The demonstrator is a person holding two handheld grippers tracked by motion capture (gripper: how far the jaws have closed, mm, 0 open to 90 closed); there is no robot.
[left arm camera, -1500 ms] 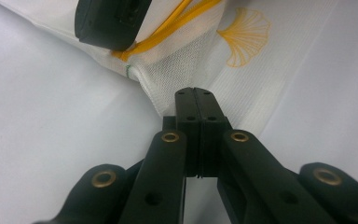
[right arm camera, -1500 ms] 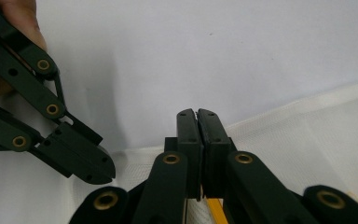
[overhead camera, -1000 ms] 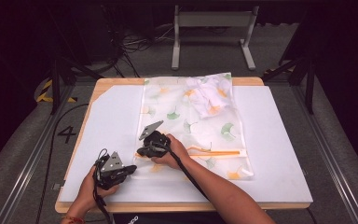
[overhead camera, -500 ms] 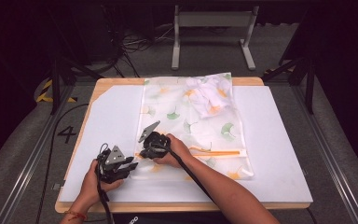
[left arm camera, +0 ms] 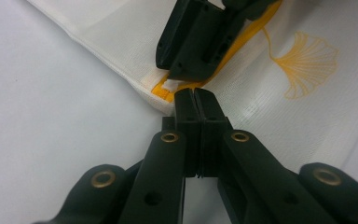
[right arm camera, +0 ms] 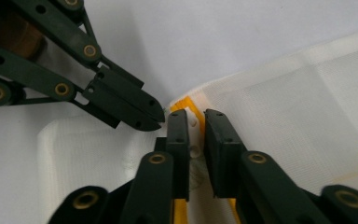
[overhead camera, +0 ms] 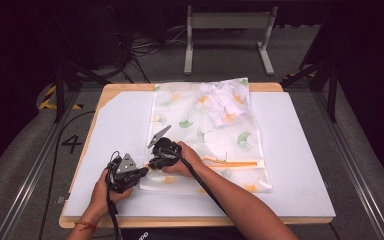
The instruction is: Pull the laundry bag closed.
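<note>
Both grippers crowd the lower-left corner of the mesh bag (overhead camera: 207, 135): left gripper (overhead camera: 145, 171) and right gripper (overhead camera: 152, 164) tip to tip there, almost no gap between them. Right forearm (overhead camera: 230, 200) cuts diagonally across lower centre, blocking that lane. White mat (overhead camera: 120, 120) bare at frame left and along the right side, free passage. Bundled cloth (overhead camera: 225, 102) bulges the bag's upper end.
</note>
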